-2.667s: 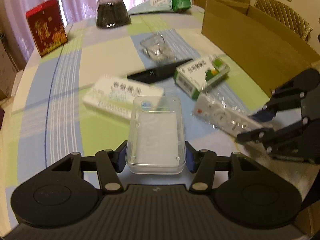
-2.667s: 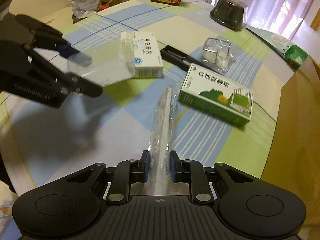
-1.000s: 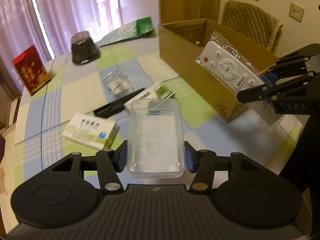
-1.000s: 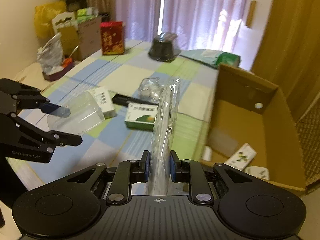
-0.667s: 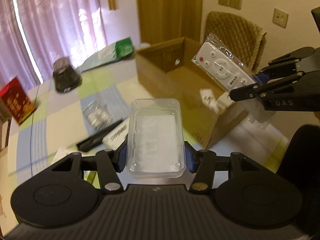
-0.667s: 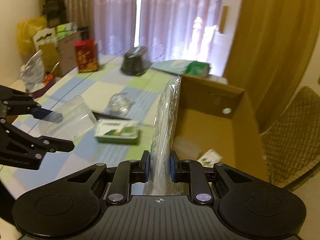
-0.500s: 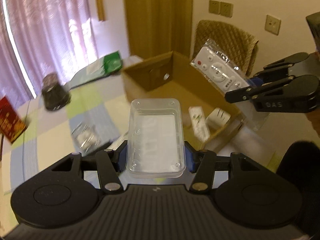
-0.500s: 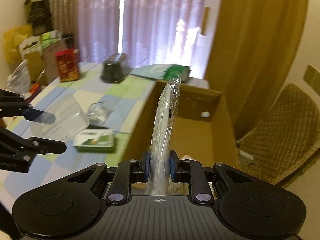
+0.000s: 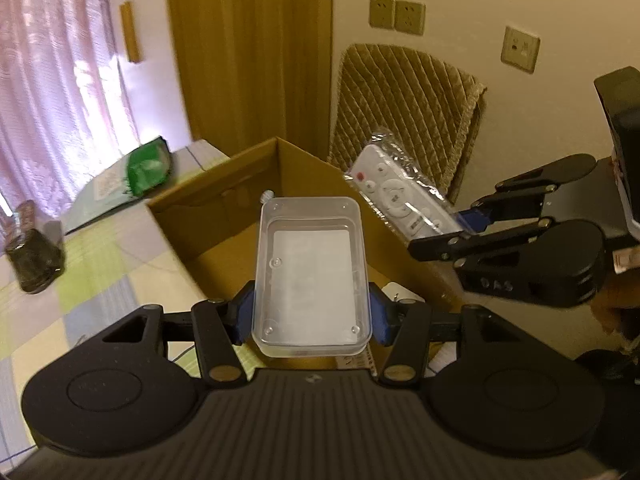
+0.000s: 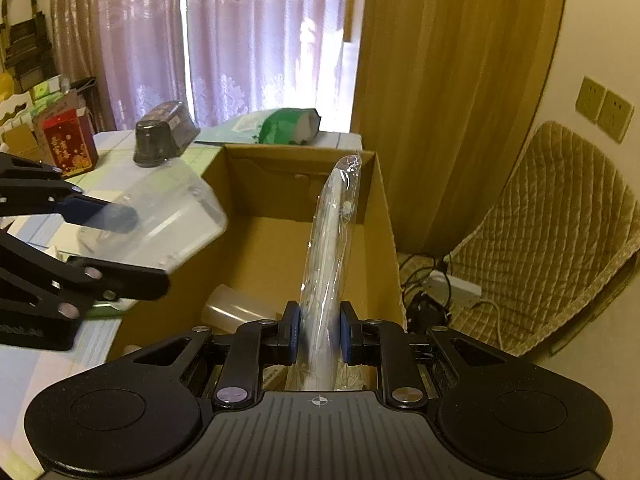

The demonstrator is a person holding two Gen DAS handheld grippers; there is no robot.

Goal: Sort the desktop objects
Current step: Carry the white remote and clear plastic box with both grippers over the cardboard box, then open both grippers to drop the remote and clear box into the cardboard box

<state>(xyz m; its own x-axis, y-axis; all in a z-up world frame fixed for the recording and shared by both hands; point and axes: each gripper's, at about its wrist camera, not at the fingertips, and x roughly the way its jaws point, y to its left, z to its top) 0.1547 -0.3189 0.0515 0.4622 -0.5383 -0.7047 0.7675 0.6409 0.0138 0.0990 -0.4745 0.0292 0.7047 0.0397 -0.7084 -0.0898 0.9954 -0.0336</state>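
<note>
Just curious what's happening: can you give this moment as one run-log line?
left gripper: shut on clear plastic box | right gripper: shut on bagged remote | both over cardboard box | nothing released

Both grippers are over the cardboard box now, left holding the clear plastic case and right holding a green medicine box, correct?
Not quite: the right gripper holds a plastic-wrapped white remote, as the left wrist view shows. The left gripper does hold the clear plastic case over the cardboard box.

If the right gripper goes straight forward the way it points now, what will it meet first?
Probably the cardboard box: the right gripper, shut on the wrapped remote, points into its open top, so the remote's tip would likely reach the far inner wall first. Depth is unclear.
</note>
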